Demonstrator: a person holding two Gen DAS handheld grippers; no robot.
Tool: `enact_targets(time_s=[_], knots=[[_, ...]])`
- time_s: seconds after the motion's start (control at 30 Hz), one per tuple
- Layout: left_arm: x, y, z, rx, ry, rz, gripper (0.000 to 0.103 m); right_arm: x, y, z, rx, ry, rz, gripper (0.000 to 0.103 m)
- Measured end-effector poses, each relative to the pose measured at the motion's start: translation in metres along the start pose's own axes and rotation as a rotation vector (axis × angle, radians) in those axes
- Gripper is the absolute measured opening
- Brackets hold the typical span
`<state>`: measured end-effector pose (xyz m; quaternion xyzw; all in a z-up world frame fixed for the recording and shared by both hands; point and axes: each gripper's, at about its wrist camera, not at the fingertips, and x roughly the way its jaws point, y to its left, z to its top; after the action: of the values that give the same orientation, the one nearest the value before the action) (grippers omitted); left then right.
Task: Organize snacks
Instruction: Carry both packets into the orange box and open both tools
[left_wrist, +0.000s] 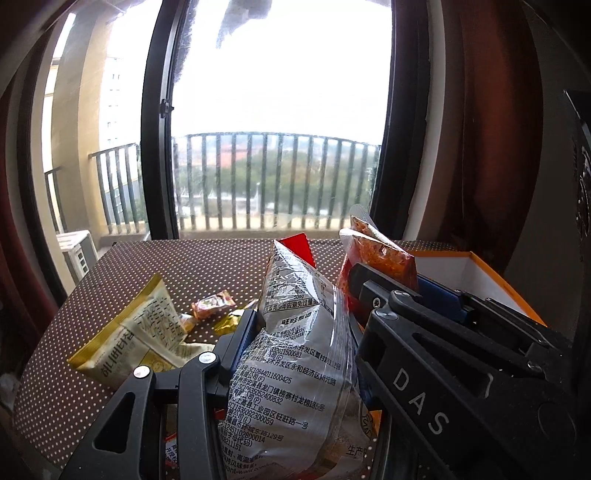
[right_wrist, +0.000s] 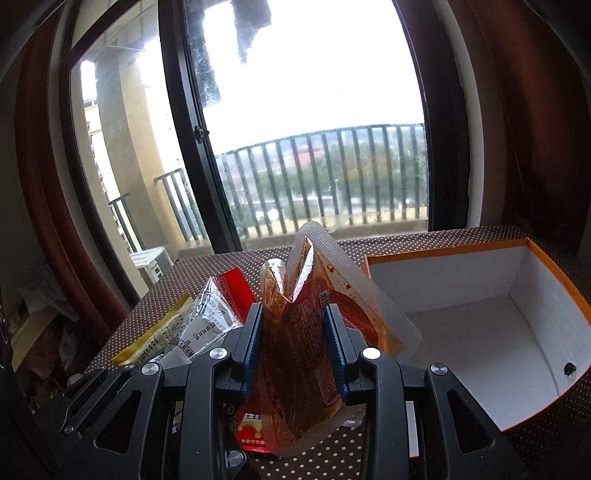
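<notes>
Left wrist view: the left claw (left_wrist: 295, 354) pinches a silver snack bag (left_wrist: 295, 350) above the dotted counter (left_wrist: 155, 269); its slick, creased film could slip out, though the right pad is probably hidden behind the other tool. Right wrist view: the right claw (right_wrist: 293, 339) clamps a folded red sauce pouch (right_wrist: 306, 325) beside the open white box (right_wrist: 480, 325); the floppy, oily-looking pouch might snag the box's orange rim.

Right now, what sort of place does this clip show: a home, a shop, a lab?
Most likely a room in a high-rise flat. A large dark-framed window gives onto a railed balcony above treetops, red-brown curtains hang beside it, and snack packets lie on a table with a dotted cloth.
</notes>
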<state>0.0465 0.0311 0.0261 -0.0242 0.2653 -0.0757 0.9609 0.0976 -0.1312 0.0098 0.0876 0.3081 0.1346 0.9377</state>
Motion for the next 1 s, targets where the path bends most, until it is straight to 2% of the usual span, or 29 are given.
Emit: enact_targets(time_s=[0.23,0.43,0.7,0.83,1.0], knots=[[0.031,-0.02,0.017,0.055,-0.027,-0.051,0.046,-0.003,-0.029,0.016,0.038,-0.051,-0.045,0.036],[0.067,-0.034,0.027,0.088,-0.014,-0.108,0.046,-0.004,-0.058,0.026,0.077,-0.074,-0.1,0.036],[0.111,-0.051,0.031,0.088,0.034,-0.201,0.046,0.004,-0.099,0.03,0.119,-0.061,-0.183,0.036],[0.144,-0.057,0.026,0.083,0.093,-0.25,0.046,0.013,-0.119,0.024,0.135,-0.033,-0.238,0.036],[0.174,-0.069,0.022,0.113,0.163,-0.26,0.046,0.027,-0.146,0.016,0.181,0.017,-0.282,0.036]])
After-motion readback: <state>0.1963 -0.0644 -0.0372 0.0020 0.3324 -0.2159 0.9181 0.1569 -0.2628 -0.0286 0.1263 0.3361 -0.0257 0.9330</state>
